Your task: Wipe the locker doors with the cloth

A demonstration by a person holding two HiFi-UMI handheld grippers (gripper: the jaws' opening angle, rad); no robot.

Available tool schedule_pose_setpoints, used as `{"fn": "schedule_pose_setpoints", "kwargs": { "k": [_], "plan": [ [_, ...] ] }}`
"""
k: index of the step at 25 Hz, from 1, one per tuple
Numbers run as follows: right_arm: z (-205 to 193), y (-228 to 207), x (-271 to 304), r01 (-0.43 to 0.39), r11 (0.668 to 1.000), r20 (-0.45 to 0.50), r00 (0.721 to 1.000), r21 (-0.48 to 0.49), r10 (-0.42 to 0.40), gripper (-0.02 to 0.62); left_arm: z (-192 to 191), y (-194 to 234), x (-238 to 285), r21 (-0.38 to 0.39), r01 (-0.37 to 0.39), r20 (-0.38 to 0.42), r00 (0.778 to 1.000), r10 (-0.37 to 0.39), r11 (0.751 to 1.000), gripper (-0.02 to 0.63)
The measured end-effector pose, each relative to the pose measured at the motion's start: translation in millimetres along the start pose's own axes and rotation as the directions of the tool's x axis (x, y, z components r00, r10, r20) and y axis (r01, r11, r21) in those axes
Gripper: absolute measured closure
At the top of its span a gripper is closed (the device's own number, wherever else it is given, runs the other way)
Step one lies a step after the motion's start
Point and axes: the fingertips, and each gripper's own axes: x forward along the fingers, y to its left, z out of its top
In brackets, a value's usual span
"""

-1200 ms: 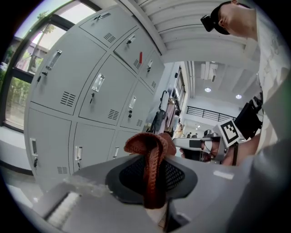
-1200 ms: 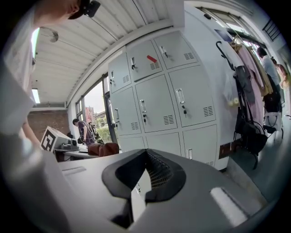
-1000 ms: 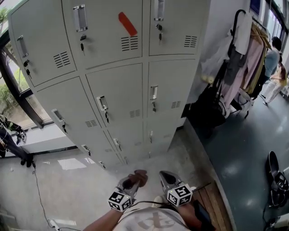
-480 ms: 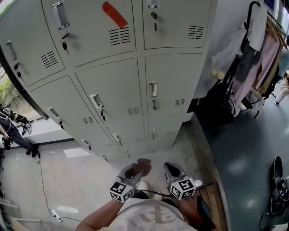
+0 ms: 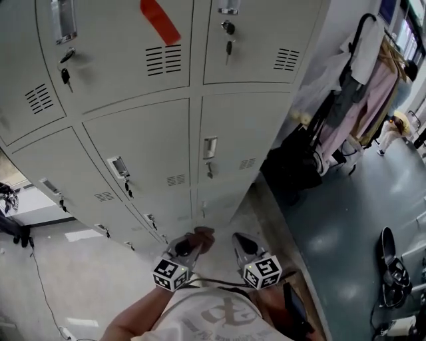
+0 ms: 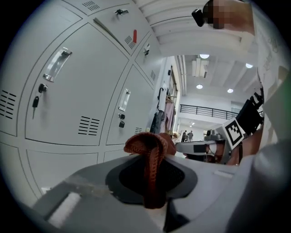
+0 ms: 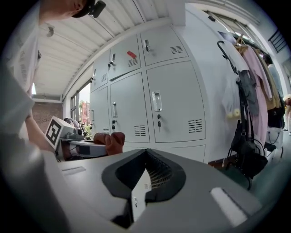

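A person stands close before a bank of grey lockers (image 5: 243, 126), a two-jaw tool in each hand, both held low in front of the torso and level with the bottom row of locker doors (image 5: 216, 200). The left gripper (image 5: 191, 244) is clamped tight on a rust-brown knitted cloth (image 5: 202, 235), which bunches up above the closed jaws and points toward the lowest doors without touching them. The right gripper (image 5: 241, 241), just beside it, has its jaws pressed together with nothing between them. A strip of pale concrete floor (image 5: 80, 280) lies open between the person and the foot of the lockers and widens toward the left. A red sticker (image 5: 160, 20) marks a door in the top row, and a key (image 5: 228, 48) hangs from the lock of the door beside it. At the bank's right-hand edge the lockers meet a white wall (image 5: 313, 60), and beyond that corner a coat rack (image 5: 373, 80) hung with clothes and a black bag (image 5: 293, 166) narrows the way. To the right a dark, glossy floor (image 5: 346, 226) stretches clear to a pair of dark shoes (image 5: 393, 263) near the edge, with another person (image 5: 393, 130) far off by the rack.
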Motion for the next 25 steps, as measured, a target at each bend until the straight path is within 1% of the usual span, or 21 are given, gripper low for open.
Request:
{"fn": "schedule_pose_setpoints", "kwargs": {
  "k": [3, 5, 8, 14, 17, 20, 22, 25],
  "plan": [
    [10, -6, 10, 0.02, 1.0, 0.011, 1.0, -0.023, -0.02, 0.588, 14, 7, 10, -0.015, 0.032, 0.027, 0.999, -0.031, 0.999, 0.535],
    [14, -12, 16, 0.035, 0.999, 0.016, 0.999, -0.026, -0.035, 0.588, 22, 11, 12, -0.024, 0.04, 0.044, 0.998, -0.039, 0.999, 0.535],
    [23, -29, 25, 0.064, 0.998, 0.022, 0.998, -0.021, -0.063, 0.588, 34, 22, 14, -0.029, 0.021, 0.057, 0.998, -0.02, 0.999, 0.535],
    [54, -68, 43, 0.093, 0.995, 0.064, 0.994, -0.022, -0.091, 0.588, 62, 42, 28, -0.001, -0.015, 0.066, 0.998, 0.015, 1.0, 0.535],
    [71, -83, 49, 0.079, 0.997, 0.091, 0.993, -0.021, -0.077, 0.588, 91, 47, 40, 0.021, -0.042, 0.113, 0.993, 0.039, 0.999, 0.535],
    [91, -94, 56, 0.035, 0.999, 0.115, 0.993, -0.042, -0.03, 0.588, 126, 47, 54, 0.022, -0.082, 0.184, 0.98, 0.076, 0.996, 0.535],
    [102, -102, 60, 0.006, 0.998, 0.126, 0.992, -0.056, 0.002, 0.588, 156, 46, 62, 0.055, -0.116, 0.239, 0.966, 0.1, 0.992, 0.535],
    [111, -114, 63, -0.027, 0.997, 0.135, 0.99, -0.066, 0.036, 0.588, 218, 45, 69, 0.137, -0.198, 0.344, 0.929, 0.141, 0.971, 0.535]
  ]
}}
